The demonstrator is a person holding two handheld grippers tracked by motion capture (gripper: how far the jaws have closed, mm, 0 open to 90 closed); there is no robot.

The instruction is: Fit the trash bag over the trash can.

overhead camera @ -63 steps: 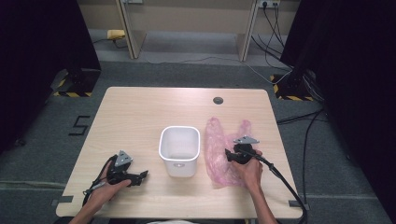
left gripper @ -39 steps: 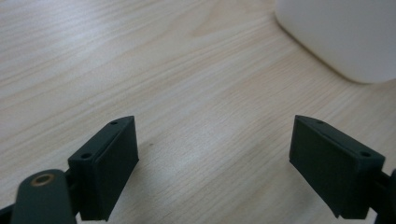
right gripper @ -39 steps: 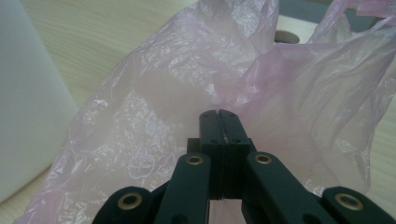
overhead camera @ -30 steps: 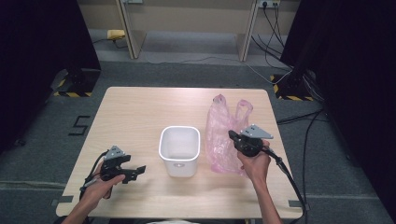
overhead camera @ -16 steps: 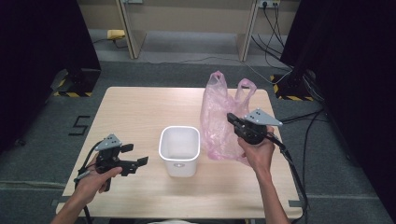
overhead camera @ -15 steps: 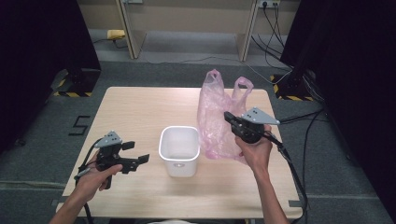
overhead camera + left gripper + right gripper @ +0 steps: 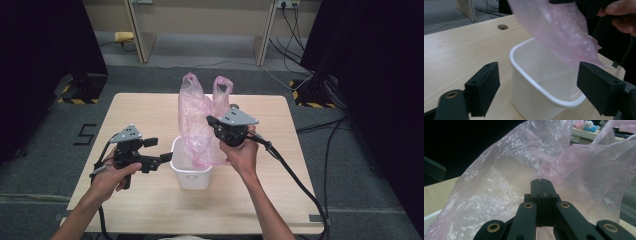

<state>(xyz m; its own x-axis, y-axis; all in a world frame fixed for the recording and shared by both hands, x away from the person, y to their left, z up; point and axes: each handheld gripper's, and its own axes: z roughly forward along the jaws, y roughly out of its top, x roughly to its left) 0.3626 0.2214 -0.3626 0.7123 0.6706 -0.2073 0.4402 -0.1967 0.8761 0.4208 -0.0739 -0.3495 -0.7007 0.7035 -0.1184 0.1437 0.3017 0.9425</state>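
A thin pink plastic bag (image 7: 200, 120) hangs upright in the air, its lower end over the right half of a white plastic bin (image 7: 191, 172) at the table's middle. My right gripper (image 7: 212, 121) is shut on the pink plastic bag (image 7: 524, 177) at mid height, jaws pressed together on the film. The bag's two handles stick up above it. My left gripper (image 7: 161, 150) hovers just left of the bin, open, with nothing between its fingers. In the left gripper view the bin (image 7: 541, 82) stands between the spread jaws and the bag (image 7: 561, 32) dips toward its far rim.
The wooden table (image 7: 280, 200) has a round cable hole (image 7: 502, 26) at its far side. Cables trail from both grippers over the front edge. Dark curtains and floor cables surround the table.
My right gripper lifted the bag off the table and carried it left, over the bin. My left gripper rose and moved right toward the bin, staying open.
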